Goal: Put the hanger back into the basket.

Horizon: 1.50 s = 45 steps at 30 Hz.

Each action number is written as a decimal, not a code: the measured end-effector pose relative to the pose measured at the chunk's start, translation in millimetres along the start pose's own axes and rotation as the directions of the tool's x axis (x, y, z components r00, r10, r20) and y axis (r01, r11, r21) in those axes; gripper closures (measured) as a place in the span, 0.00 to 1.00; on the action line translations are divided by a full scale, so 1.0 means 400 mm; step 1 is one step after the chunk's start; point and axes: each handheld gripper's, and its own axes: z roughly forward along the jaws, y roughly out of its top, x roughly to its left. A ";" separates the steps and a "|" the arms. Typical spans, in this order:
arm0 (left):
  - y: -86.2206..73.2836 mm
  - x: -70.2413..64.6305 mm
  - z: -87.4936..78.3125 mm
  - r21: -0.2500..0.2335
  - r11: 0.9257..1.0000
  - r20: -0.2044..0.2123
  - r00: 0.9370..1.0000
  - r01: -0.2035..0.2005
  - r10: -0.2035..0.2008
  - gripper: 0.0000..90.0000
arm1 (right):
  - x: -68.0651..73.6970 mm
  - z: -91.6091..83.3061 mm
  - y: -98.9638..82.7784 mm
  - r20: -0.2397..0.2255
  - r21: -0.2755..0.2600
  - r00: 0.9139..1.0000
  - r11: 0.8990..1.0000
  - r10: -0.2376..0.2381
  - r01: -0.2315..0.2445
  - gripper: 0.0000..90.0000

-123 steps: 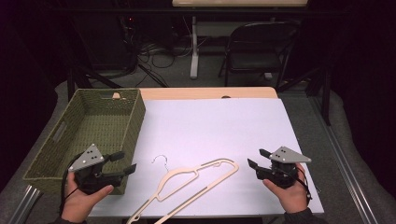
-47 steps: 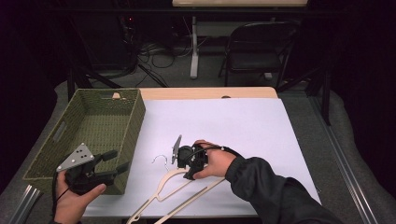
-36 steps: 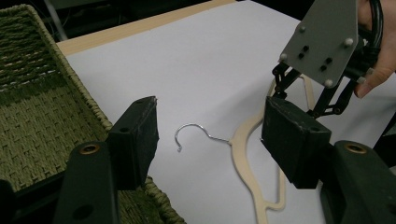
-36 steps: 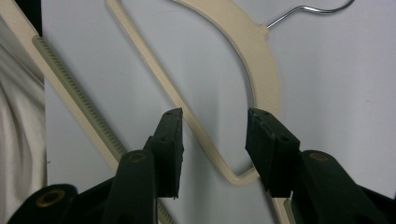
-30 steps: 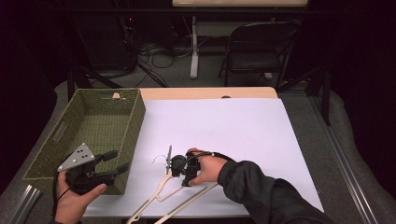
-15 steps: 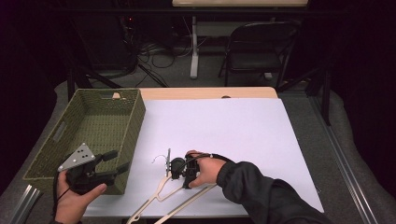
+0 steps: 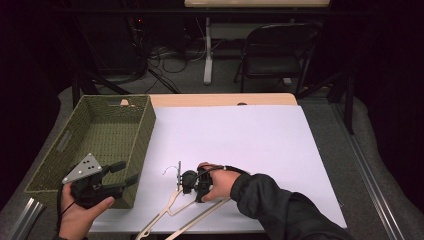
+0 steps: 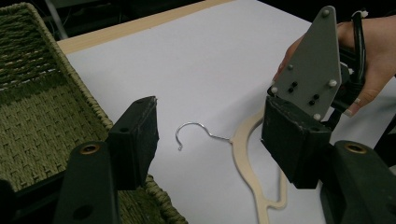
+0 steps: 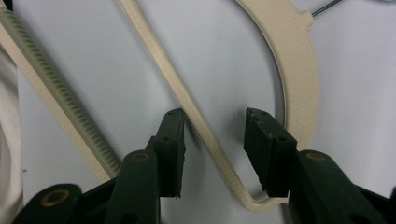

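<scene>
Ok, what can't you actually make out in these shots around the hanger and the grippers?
- High view: the right gripper jaws and the grip spot on the cream hanger are hidden by the hand.
- High view: the hanger's lower ends are cut off by the bottom edge.
- Right gripper view: one hanger bar lies between the open jaws; contact is unclear.
- Left gripper view: the left gripper blocks the green woven basket.

My left gripper: held low at my left side, fingers wide apart. My right gripper: arm reached across, pointing down, fingers parted, just been closing, pressing nothing.
</scene>
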 end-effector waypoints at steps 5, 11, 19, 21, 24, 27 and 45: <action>0.000 0.001 0.000 0.001 1.000 -0.001 1.000 -0.001 0.001 0.40 | 0.001 0.000 0.002 -0.002 -0.002 1.000 1.000 -0.004 0.004 0.66; 0.000 0.001 -0.001 0.000 1.000 -0.002 1.000 0.000 0.000 0.40 | 0.001 0.000 0.001 -0.031 0.002 0.999 1.000 0.008 -0.008 0.75; -0.001 0.004 -0.001 0.002 1.000 -0.007 1.000 0.007 -0.007 0.40 | -0.002 0.000 0.002 -0.044 0.012 0.999 1.000 0.005 -0.004 0.79; -0.001 0.004 -0.002 0.001 1.000 -0.007 1.000 0.008 -0.008 0.40 | -0.001 0.000 0.003 -0.042 0.014 0.999 1.000 0.000 0.000 0.80; -0.002 0.005 -0.002 0.002 1.000 -0.009 1.000 0.009 -0.009 0.40 | 0.002 -0.001 0.003 -0.043 0.017 0.999 1.000 -0.013 0.014 0.81; -0.002 0.005 -0.003 0.002 1.000 -0.010 1.000 0.009 -0.009 0.40 | 0.004 -0.002 -0.001 -0.058 0.025 0.998 0.999 -0.036 0.037 0.83; -0.001 0.004 -0.008 -0.009 1.000 -0.016 1.000 0.010 -0.010 0.40 | 0.019 -0.020 -0.048 -0.111 0.061 0.987 0.991 -0.114 0.122 0.95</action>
